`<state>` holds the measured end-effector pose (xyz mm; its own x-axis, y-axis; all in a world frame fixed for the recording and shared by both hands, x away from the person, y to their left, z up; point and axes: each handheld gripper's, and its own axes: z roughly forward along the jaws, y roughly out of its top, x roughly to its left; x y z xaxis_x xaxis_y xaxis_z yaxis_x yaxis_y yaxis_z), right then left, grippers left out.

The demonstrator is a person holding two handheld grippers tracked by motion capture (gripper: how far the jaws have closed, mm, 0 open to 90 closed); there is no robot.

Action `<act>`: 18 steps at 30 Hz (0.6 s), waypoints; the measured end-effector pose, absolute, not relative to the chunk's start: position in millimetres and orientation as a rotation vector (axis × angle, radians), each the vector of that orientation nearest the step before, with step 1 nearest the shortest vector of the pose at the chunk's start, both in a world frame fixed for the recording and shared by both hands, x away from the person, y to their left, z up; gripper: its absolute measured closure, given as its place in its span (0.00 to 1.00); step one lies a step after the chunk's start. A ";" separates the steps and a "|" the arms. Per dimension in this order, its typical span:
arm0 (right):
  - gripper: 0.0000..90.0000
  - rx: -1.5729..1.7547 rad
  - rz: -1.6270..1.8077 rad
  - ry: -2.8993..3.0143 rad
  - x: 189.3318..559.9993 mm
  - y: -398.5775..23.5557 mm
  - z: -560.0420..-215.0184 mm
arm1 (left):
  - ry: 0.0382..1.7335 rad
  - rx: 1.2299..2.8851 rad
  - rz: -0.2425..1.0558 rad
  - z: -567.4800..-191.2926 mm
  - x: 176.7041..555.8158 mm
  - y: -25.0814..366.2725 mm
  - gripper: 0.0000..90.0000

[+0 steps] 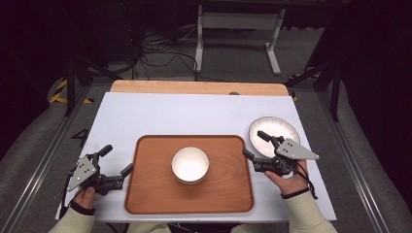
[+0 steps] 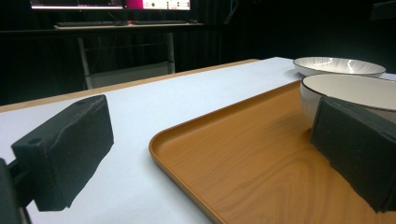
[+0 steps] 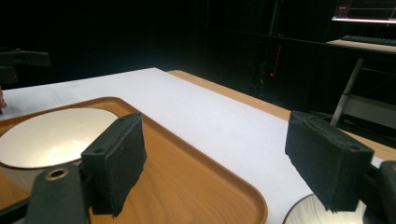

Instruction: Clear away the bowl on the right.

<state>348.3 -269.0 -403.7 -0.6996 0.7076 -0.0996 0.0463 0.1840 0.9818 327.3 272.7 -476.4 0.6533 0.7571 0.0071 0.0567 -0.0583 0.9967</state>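
Centrally, a white bowl (image 1: 190, 164) is carried by the wooden tray (image 1: 145, 194) — both tongs (left tongs (image 1: 116, 160), right tongs (image 1: 256, 144)) are held wide, empty — beside a plate (image 1: 286, 127).

White bowl (image 1: 190, 164) on a wooden tray (image 1: 145, 194), plate (image 1: 282, 125) just right of the tray, white mat (image 1: 194, 114) over a wooden table (image 1: 194, 87), cables (image 1: 155, 53) on the floor beyond.
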 end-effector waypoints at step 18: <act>0.22 0.784 1.575 1.901 343.9 -289.6 -438.9 | 0.700 1.542 0.656 -476.4 327.3 272.7 0.00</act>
